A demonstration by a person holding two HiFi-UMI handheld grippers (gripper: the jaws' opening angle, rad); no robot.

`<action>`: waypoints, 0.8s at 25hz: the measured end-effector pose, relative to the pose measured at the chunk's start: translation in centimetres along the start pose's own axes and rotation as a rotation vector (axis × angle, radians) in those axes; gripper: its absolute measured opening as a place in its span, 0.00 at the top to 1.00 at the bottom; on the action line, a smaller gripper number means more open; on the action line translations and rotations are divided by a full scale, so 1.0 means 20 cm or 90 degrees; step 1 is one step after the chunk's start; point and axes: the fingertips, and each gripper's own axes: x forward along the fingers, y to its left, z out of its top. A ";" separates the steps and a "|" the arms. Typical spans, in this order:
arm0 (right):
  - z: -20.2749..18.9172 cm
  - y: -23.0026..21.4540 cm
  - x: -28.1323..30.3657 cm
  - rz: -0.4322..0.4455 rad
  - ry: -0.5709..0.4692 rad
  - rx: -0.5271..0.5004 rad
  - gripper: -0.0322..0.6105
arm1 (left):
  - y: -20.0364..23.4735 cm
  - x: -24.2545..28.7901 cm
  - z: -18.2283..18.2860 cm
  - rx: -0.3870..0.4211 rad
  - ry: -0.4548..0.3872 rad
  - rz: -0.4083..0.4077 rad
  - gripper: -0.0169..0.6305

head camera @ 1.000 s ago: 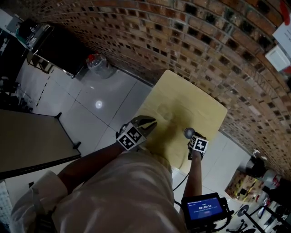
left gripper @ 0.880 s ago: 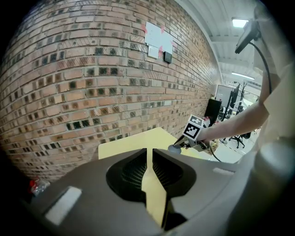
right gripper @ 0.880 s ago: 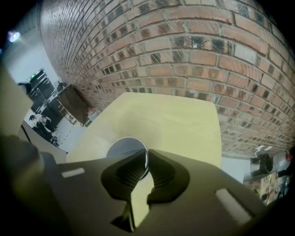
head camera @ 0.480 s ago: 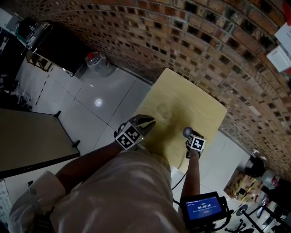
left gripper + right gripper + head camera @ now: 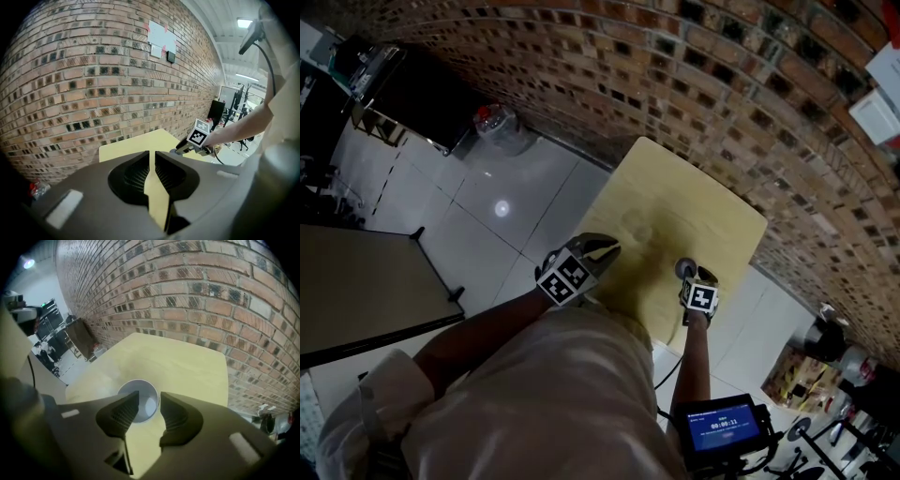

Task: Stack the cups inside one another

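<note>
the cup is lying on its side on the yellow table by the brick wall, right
Not quite: the cup stands upright, mouth up, not on its side. It is on the yellow table by the brick wall. The right gripper view looks down into it.

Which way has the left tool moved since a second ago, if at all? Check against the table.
No. The left tool still sits at the near left edge of the yellow table.
</note>
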 end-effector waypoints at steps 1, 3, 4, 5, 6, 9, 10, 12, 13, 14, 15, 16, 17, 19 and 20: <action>0.00 0.01 -0.01 0.001 -0.004 -0.014 0.70 | 0.00 0.00 0.00 0.000 0.000 0.000 0.89; 0.01 0.03 -0.02 0.002 -0.015 -0.040 0.62 | -0.01 0.00 0.00 -0.001 0.001 -0.002 0.89; 0.01 0.04 -0.03 0.003 -0.021 -0.048 0.59 | -0.01 0.00 0.00 -0.001 0.001 -0.002 0.89; 0.01 0.05 -0.04 0.003 -0.025 -0.054 0.58 | -0.01 0.00 0.00 -0.002 0.000 -0.003 0.89; 0.02 0.05 -0.05 0.003 -0.029 -0.059 0.57 | -0.01 0.01 0.00 -0.002 0.001 -0.003 0.89; 0.03 0.08 -0.05 0.012 -0.046 -0.086 0.56 | -0.01 0.02 0.00 -0.003 0.002 -0.004 0.89; 0.03 0.10 -0.05 0.018 -0.050 -0.102 0.55 | -0.01 0.01 0.00 -0.002 0.002 -0.004 0.89; 0.04 0.15 -0.05 0.028 -0.052 -0.139 0.52 | -0.02 0.00 0.00 -0.002 0.003 -0.004 0.89; 0.04 0.16 -0.04 0.030 -0.048 -0.153 0.51 | -0.02 0.00 -0.01 -0.003 0.004 -0.003 0.89; 0.03 0.17 -0.03 0.029 -0.040 -0.161 0.49 | -0.02 0.00 -0.01 -0.003 0.005 -0.003 0.89; 0.02 0.16 -0.01 0.025 -0.031 -0.164 0.49 | -0.02 0.00 -0.01 -0.003 0.005 -0.002 0.89; 0.01 0.16 0.00 0.020 -0.025 -0.164 0.49 | -0.01 0.00 -0.02 -0.003 0.006 -0.001 0.89; 0.00 0.15 0.00 0.018 -0.022 -0.164 0.49 | -0.01 -0.01 -0.02 -0.004 0.006 0.000 0.89; 0.02 0.15 0.00 0.014 -0.023 -0.168 0.49 | -0.01 -0.01 -0.02 -0.005 0.006 0.003 0.89; 0.02 0.14 0.00 0.012 -0.023 -0.170 0.49 | -0.01 -0.01 -0.02 -0.005 0.006 0.004 0.89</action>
